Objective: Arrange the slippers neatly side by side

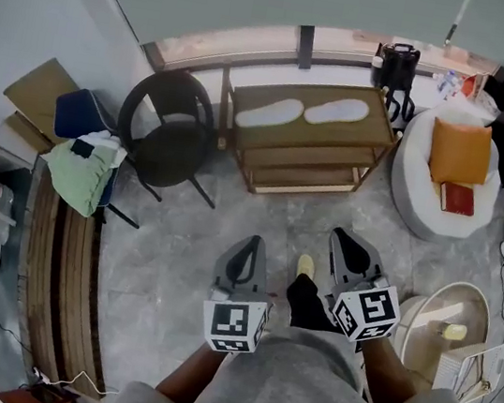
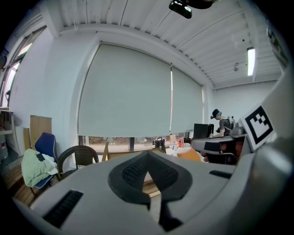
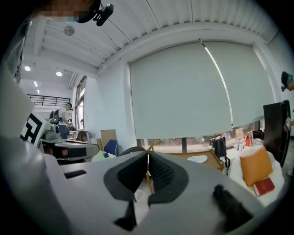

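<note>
A grey stone floor runs to a wide window with its blind drawn; against the window stands a wooden shelf [image 1: 311, 140], and on its top tier lie the two white slippers [image 1: 268, 112], set lengthwise in a row, one after the other with a small gap, rather than side by side. We hold the left tongs [image 1: 248, 241] and the right tongs [image 1: 345, 236] out over bare floor, well apart from the shelf; both pairs are pressed together with nothing between them, which we judge suits an approach rather than a grab, so the arranging looks not yet begun. Both pairs point a little below level toward the shelf; we read that as one pair meant for each slipper.

Around the shelf, the seats serve as holders. The white beanbag chair [image 1: 412, 188] cradles an orange cushion [image 1: 460, 151] and a red book [image 1: 458, 198]; the blue chair [image 1: 77, 111] carries a heap of green cloth [image 1: 81, 173]; a black bag [image 1: 397, 67] stands on the sill, its contents hidden; a round white tub [image 1: 424, 313] at our right holds something pale yellow that we cannot name.
</note>
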Available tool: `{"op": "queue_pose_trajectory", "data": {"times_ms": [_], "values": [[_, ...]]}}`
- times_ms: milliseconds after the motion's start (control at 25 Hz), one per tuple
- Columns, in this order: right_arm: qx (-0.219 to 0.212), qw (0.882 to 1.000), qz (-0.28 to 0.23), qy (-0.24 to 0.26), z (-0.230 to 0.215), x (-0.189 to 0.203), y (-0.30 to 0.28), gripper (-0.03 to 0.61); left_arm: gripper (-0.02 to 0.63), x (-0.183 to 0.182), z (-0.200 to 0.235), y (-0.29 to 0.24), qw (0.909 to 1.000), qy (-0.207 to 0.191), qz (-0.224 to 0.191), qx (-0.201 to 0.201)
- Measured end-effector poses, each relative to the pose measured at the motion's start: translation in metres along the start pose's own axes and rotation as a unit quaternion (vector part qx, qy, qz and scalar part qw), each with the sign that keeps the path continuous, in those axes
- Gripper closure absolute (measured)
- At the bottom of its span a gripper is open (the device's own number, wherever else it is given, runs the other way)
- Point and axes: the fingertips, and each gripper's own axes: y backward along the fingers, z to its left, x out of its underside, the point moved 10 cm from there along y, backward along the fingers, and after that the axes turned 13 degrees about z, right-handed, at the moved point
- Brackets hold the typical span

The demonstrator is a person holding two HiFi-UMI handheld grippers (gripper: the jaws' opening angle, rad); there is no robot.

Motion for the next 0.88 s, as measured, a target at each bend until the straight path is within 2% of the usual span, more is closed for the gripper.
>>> {"op": "queue_pose_trajectory", "data": {"times_ms": [440, 880], "values": [[0.002, 1.000, 0.020, -0.011, -0.068, -0.030, -0.047, 0.554, 0.601, -0.044, -0.002, -0.079, 0.9998, -0.002, 0.022, 0.003], [-0.002, 1.000, 0.011, -0.022, -0.141, -0.068, -0.091, 0.554, 0.601, -0.085, -0.010, -0.151, 0.9994, -0.004, 0.032, -0.007]]}}
